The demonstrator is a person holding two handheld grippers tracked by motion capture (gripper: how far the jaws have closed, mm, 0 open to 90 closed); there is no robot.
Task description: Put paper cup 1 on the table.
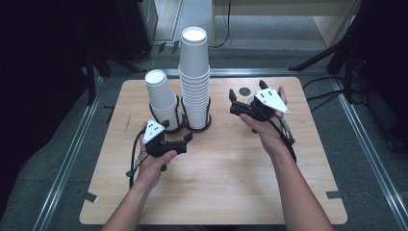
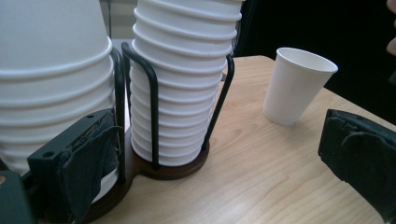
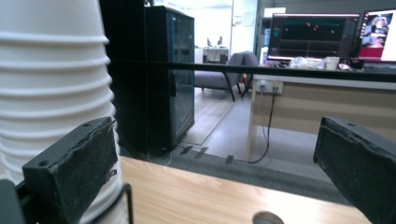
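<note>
Two stacks of white paper cups stand in a black wire holder [image 1: 210, 109] on a brown base [image 2: 173, 170]. The short stack [image 1: 161, 98] is on the left and the tall stack [image 1: 195, 72] on the right. My left gripper [image 1: 178, 131] is open just in front of the short stack, nothing between its jaws. In the left gripper view [image 2: 219, 154] a single white cup [image 2: 296, 86] stands upright on the table, right of the stacks. My right gripper [image 1: 247, 90] hovers open to the right of the tall stack [image 3: 51, 84], and its own view [image 3: 215, 158] looks past that stack.
The wooden table [image 1: 221, 178] has a dark round grommet [image 1: 245, 91] near its far edge. Metal rails run along the floor on both sides. Beyond the table stand a dark cabinet [image 3: 163, 70] and a desk with monitors [image 3: 308, 32].
</note>
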